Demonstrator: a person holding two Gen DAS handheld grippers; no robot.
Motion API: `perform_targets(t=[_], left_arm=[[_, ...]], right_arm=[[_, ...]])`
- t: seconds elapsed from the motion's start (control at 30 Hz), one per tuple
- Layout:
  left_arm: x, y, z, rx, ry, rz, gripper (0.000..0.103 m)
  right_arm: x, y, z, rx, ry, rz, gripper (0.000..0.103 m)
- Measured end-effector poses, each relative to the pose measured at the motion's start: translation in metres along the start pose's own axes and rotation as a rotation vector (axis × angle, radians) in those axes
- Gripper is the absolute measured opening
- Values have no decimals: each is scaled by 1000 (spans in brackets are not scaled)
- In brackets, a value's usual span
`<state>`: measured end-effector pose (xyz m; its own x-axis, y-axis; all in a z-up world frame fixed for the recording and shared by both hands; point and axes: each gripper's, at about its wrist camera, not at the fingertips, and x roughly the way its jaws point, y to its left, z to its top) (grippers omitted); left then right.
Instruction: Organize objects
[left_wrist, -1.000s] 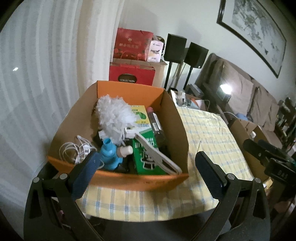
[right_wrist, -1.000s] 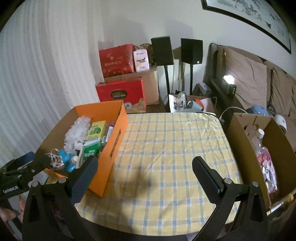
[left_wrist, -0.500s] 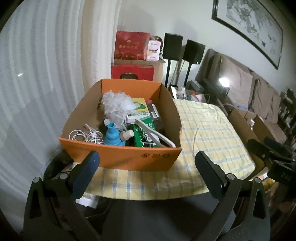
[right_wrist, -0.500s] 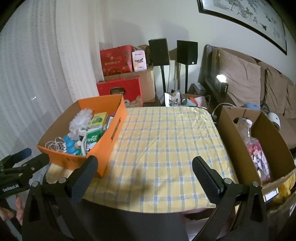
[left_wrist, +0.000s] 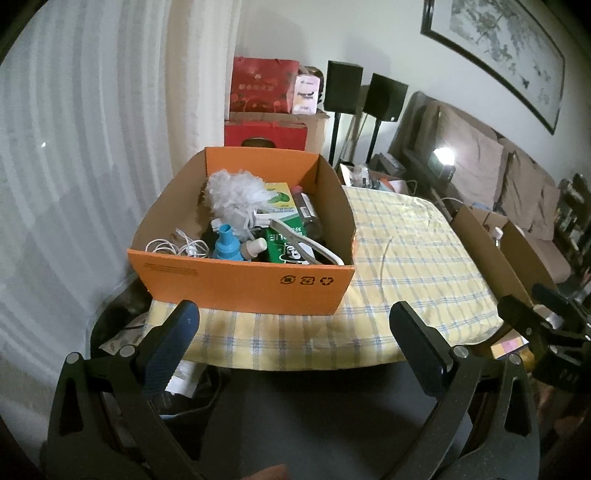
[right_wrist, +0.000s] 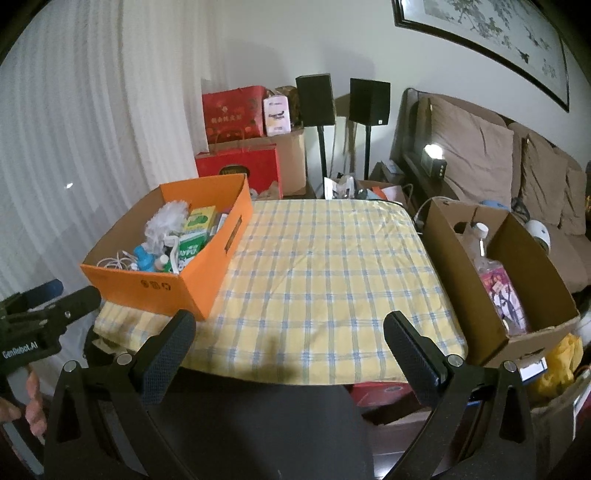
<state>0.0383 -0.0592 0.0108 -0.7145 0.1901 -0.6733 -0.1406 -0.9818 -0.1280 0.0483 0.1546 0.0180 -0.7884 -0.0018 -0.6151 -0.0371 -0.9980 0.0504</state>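
Observation:
An orange cardboard box (left_wrist: 240, 282) (right_wrist: 192, 291) stands on the left side of the checked tablecloth (right_wrist: 325, 266). It holds a white duster (left_wrist: 232, 197), a blue bottle (left_wrist: 225, 247), green cartons (left_wrist: 284, 247), a white cable (left_wrist: 177, 245) and a dark bottle. My left gripper (left_wrist: 295, 325) is open and empty, hovering off the table's front edge before the box. My right gripper (right_wrist: 290, 332) is open and empty, near the front edge at the table's middle. The left gripper also shows in the right wrist view (right_wrist: 55, 299).
A brown cardboard box (right_wrist: 495, 314) with a clear bottle (right_wrist: 484, 254) and a pink packet stands at the table's right edge. Red gift bags (right_wrist: 236, 110), two black speakers (right_wrist: 369, 99) and a sofa (right_wrist: 517, 166) lie behind. White curtains hang at the left.
Both grippers have pulled back from the table and away from the orange box. The box and its contents look smaller and have not moved.

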Motion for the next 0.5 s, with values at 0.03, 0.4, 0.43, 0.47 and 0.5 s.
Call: perform_targets(t=[0.03,0.4,0.43,0.47,0.5], left_arm=[[-1,0,0,0,-1,3,103],[-11,-3,-1,15,-22,40,103],[-12,-3,-1,13,-25,42,103],[-13,-4,-1,14,-27,42,103],[-13,-4,-1,16,-28,43,103]], right_arm=[[-2,1,-1,-4,-3,-6,103],[-10,1,-2,2,-9,0,103],[-11,1,-2,1,-9,3,103],[-11,2,-2,0,-7,6,103],[-11,3,-2,0,-6,7,103]])
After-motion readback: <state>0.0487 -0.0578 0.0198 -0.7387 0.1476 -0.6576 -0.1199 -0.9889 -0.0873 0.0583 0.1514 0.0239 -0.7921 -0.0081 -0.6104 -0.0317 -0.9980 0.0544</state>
